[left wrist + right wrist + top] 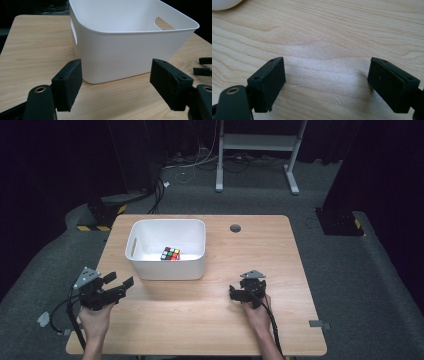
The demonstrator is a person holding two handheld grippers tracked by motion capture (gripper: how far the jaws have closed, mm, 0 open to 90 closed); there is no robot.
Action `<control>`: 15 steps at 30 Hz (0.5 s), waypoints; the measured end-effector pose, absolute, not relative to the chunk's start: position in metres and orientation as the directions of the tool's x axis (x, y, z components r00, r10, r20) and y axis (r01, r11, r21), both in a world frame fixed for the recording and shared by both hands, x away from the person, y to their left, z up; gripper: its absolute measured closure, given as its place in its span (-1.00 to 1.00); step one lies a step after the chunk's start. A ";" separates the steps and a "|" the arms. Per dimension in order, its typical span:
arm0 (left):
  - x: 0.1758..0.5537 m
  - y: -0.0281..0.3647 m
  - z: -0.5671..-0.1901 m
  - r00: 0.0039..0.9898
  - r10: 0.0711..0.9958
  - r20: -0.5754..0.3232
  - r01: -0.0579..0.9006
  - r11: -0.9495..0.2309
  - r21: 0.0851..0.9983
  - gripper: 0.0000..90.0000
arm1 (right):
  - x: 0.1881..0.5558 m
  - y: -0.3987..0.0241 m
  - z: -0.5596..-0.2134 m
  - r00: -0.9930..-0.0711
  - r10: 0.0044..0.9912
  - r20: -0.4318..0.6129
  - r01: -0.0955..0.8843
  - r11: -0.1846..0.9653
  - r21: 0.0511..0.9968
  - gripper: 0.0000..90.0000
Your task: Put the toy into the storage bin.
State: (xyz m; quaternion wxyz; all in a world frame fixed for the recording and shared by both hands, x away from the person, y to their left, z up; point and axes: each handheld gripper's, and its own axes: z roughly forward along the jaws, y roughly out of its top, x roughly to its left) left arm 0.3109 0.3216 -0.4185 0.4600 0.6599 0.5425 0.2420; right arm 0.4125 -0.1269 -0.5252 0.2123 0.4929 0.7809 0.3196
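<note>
Since both of your tools hang empty, take this entry as stock before any grasp.

Item one: white rectangular plastic bin (166, 265), one in count, standing on the light wooden table (210, 320) toward its far left part. It looks thin-walled and light, stiff enough at the rim yet likely to flex at mid-wall, and smooth, so slippery under the pads. Your best hold is probably the rim beside a cut-out handle slot; one slot shows on each short wall, two in all.

Item two: multicoloured puzzle cube (170, 253), one in count, lying on the bin's floor near the front wall. Judge it light, rigid, hard-cornered; grip it across two flat opposite faces.

Item three: left gripper (116, 287), one, jaws released with nothing between them, pointed at the bin's near left corner and just short of it, as the left gripper view confirms (116, 85).

Item four: right gripper (239, 292), one, jaws spread over bare table (327, 82), holding nothing, well apart from the bin.
</note>
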 end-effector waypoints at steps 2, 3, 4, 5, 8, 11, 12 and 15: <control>0.311 0.321 -0.420 0.296 0.937 -0.183 0.495 0.013 0.869 -0.42 | 0.413 -0.127 -0.525 -0.424 0.905 -0.017 0.634 0.310 0.708 -0.68; 0.310 0.320 -0.420 0.296 0.937 -0.183 0.496 0.013 0.868 -0.42 | 0.413 -0.127 -0.525 -0.424 0.905 -0.017 0.634 0.310 0.708 -0.68; 0.310 0.320 -0.420 0.296 0.937 -0.183 0.496 0.013 0.868 -0.42 | 0.413 -0.127 -0.525 -0.424 0.906 -0.017 0.634 0.310 0.709 -0.67; 0.310 0.319 -0.422 0.296 0.937 -0.183 0.498 0.012 0.867 -0.42 | 0.412 -0.127 -0.525 -0.424 0.905 -0.017 0.634 0.310 0.708 -0.67; 0.307 0.318 -0.424 0.297 0.938 -0.180 0.494 0.010 0.869 -0.42 | 0.412 -0.127 -0.525 -0.424 0.906 -0.017 0.634 0.310 0.708 -0.68; 0.304 0.318 -0.426 0.299 0.936 -0.186 0.493 0.016 0.870 -0.42 | 0.412 -0.127 -0.525 -0.424 0.906 -0.016 0.634 0.310 0.708 -0.68; 0.304 0.318 -0.426 0.299 0.936 -0.186 0.493 0.016 0.870 -0.42 | 0.412 -0.127 -0.525 -0.424 0.906 -0.016 0.634 0.310 0.708 -0.68; 0.303 0.318 -0.427 0.298 0.936 -0.189 0.496 0.018 0.868 -0.42 | 0.412 -0.127 -0.525 -0.423 0.906 -0.016 0.635 0.309 0.708 -0.68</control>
